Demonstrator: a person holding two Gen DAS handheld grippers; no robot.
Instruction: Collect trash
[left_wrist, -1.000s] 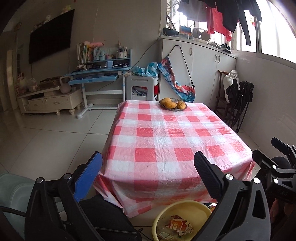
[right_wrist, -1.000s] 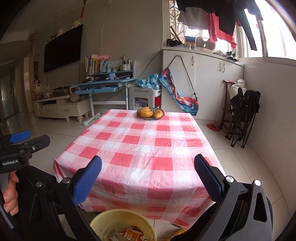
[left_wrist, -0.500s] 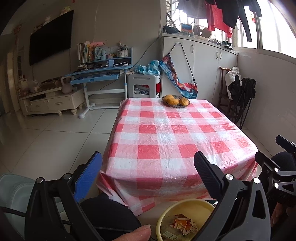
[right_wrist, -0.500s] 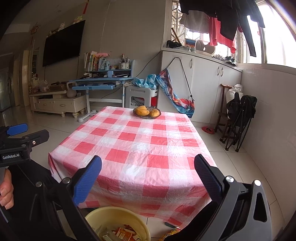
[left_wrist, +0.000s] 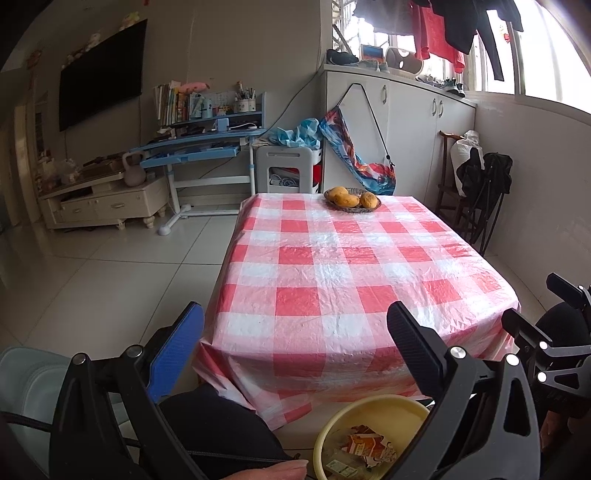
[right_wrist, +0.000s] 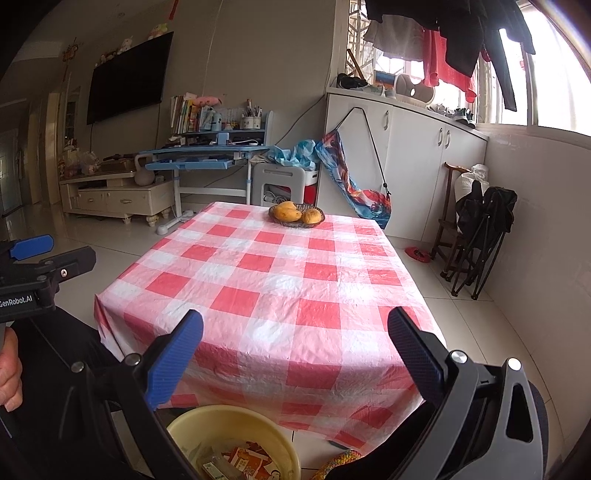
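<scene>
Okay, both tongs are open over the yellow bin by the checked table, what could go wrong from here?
1. The round yellow plastic bin sits on the floor right at the hanging edge of the red-and-white checked plastic tablecloth; a low sweep by the left tongs or right tongs might snag the cloth.
2. A tugged cloth could drag the woven basket of yellow fruit at the far end.
3. Crumpled wrappers already lie in the bin; knocking it could spill them.

yellow bin (left_wrist: 334, 430) cut by bottom edge — wrappers (left_wrist: 365, 448) inside unreadable; table legs hidden under tablecloth (right_wrist: 280, 280).
</scene>
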